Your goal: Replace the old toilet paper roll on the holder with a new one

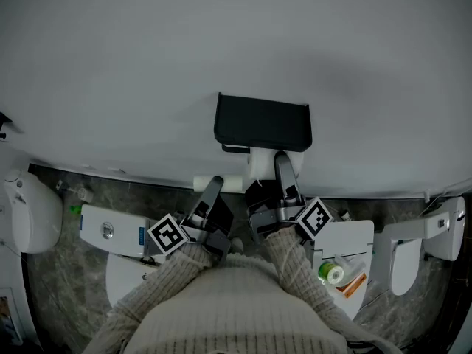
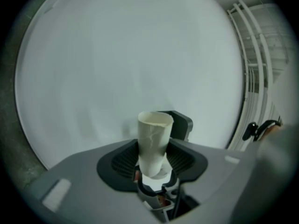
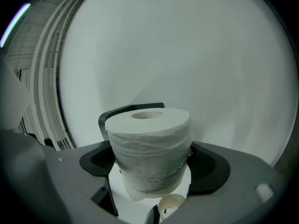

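A black paper holder (image 1: 262, 122) hangs on the white wall. Just below it my right gripper (image 1: 285, 169) is shut on a full white toilet paper roll (image 1: 259, 165). In the right gripper view the roll (image 3: 150, 146) stands upright between the jaws, and the holder (image 3: 117, 113) shows behind it. To the left, my left gripper (image 1: 213, 188) is shut on an empty cardboard tube (image 1: 218, 184). The left gripper view has that tube (image 2: 154, 139) upright between the ribbed pads, with the holder (image 2: 181, 123) right behind it.
A toilet (image 1: 31, 214) stands at the left and another white fixture (image 1: 435, 234) at the right. A white cistern top (image 1: 110, 231) lies at lower left. A white shelf (image 1: 354, 242) at lower right carries a green item (image 1: 332, 273). White rails (image 2: 254, 69) run up the right of the left gripper view.
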A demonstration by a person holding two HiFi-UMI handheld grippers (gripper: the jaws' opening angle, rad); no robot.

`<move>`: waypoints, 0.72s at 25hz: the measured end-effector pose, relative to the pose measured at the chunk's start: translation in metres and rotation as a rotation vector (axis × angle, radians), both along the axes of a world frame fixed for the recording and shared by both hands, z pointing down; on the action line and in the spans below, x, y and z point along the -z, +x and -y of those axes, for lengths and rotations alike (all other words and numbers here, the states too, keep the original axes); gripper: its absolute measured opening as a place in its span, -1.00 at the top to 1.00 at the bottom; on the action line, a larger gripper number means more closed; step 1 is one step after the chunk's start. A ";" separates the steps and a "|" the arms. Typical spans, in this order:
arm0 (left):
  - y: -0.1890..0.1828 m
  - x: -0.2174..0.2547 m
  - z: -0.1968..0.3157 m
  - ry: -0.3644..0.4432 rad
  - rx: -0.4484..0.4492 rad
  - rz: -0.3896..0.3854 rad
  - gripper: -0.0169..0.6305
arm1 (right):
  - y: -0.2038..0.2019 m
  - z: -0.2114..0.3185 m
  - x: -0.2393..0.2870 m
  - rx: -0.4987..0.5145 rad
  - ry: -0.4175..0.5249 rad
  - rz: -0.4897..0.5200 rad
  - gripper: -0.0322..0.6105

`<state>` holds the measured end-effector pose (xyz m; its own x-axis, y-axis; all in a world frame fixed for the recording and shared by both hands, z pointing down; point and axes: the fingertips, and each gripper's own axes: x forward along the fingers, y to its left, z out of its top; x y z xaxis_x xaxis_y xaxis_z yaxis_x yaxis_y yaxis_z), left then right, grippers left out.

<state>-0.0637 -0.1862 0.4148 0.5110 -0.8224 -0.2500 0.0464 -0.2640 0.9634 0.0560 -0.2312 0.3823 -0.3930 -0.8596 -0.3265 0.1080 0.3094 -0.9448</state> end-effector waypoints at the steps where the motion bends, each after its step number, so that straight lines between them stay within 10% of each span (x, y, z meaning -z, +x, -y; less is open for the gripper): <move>1: -0.016 -0.002 -0.002 -0.001 0.002 -0.006 0.40 | -0.017 0.000 0.000 -0.004 0.003 -0.011 -0.55; 18: -0.047 -0.003 -0.014 -0.002 0.049 -0.006 0.40 | -0.059 -0.001 0.001 0.035 0.013 -0.022 -0.55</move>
<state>-0.1106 -0.1722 0.4179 0.4690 -0.8467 -0.2512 0.0390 -0.2642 0.9637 -0.0027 -0.2302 0.3812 -0.4301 -0.8409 -0.3284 0.0982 0.3180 -0.9430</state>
